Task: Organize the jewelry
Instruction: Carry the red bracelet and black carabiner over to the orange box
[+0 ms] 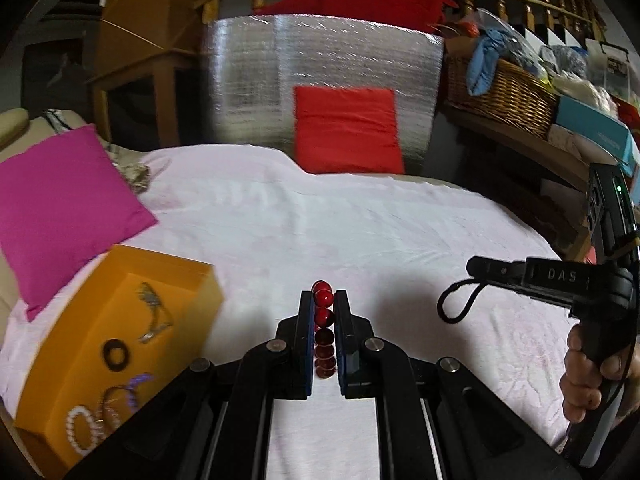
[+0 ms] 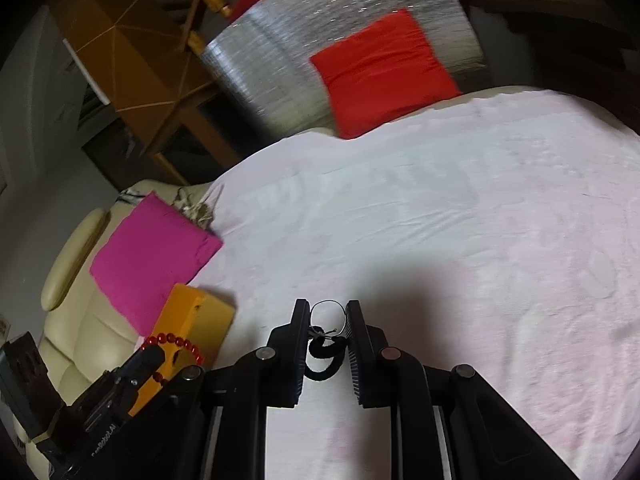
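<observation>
A red bead bracelet [image 1: 324,316] stands on edge between the fingers of my left gripper [image 1: 323,295], which is shut on it above the white bedsheet. To its left lies an orange box [image 1: 188,280] holding a black ring [image 1: 115,354], a pearl bracelet [image 1: 82,428], a silver piece [image 1: 152,312] and purple beads [image 1: 138,384]. My right gripper [image 2: 328,308] is shut on a black cord loop [image 2: 324,360] with a thin wire ring [image 2: 328,314]. In the right wrist view the left gripper [image 2: 148,356] carries the red bracelet [image 2: 176,340] beside the orange box [image 2: 208,316].
A white sheet [image 1: 360,220] covers the bed. A pink cushion [image 1: 64,208] lies at the left and a red cushion [image 1: 348,132] leans on a silver foil panel [image 1: 320,60] at the back. A wicker basket [image 1: 500,92] sits on a shelf at the right.
</observation>
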`<state>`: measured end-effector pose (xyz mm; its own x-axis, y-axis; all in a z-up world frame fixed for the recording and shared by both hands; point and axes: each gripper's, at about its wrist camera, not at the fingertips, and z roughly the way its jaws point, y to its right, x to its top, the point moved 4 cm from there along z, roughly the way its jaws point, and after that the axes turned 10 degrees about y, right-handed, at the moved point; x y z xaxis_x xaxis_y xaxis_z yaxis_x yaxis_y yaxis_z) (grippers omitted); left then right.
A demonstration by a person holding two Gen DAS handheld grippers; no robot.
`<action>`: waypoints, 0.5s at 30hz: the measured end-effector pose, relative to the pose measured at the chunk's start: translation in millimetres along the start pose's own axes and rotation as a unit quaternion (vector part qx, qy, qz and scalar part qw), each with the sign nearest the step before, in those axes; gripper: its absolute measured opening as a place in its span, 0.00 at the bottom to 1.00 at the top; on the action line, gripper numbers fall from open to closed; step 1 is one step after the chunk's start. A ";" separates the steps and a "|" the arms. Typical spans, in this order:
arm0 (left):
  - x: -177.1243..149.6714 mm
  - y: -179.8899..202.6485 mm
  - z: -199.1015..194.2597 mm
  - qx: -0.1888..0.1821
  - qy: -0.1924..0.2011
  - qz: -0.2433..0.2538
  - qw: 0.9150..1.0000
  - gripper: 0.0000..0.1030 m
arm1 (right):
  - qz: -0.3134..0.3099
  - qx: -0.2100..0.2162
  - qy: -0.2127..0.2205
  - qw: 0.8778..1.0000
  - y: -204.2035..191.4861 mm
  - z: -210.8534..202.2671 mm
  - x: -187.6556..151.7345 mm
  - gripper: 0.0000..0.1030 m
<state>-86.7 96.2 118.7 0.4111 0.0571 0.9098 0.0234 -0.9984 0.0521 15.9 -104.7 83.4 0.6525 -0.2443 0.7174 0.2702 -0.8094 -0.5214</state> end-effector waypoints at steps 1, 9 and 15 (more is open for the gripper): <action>2.0 -6.2 -3.8 0.008 0.004 -0.001 1.000 0.09 | -0.003 0.006 -0.003 1.000 -9.7 3.3 -2.2 0.19; 7.4 -53.4 -29.9 0.059 0.025 -0.016 0.998 0.09 | -0.045 0.046 -0.024 0.998 -86.1 23.9 -16.4 0.20; 5.7 -98.2 -46.2 0.104 0.031 -0.033 0.994 0.09 | -0.074 0.079 -0.038 0.993 -142.8 40.5 -28.7 0.20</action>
<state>-128.7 194.6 137.8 0.3457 0.1150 0.9313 0.2389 -0.9705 0.0312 -12.7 39.5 118.6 0.6479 -0.0835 0.7571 0.4698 -0.7386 -0.4835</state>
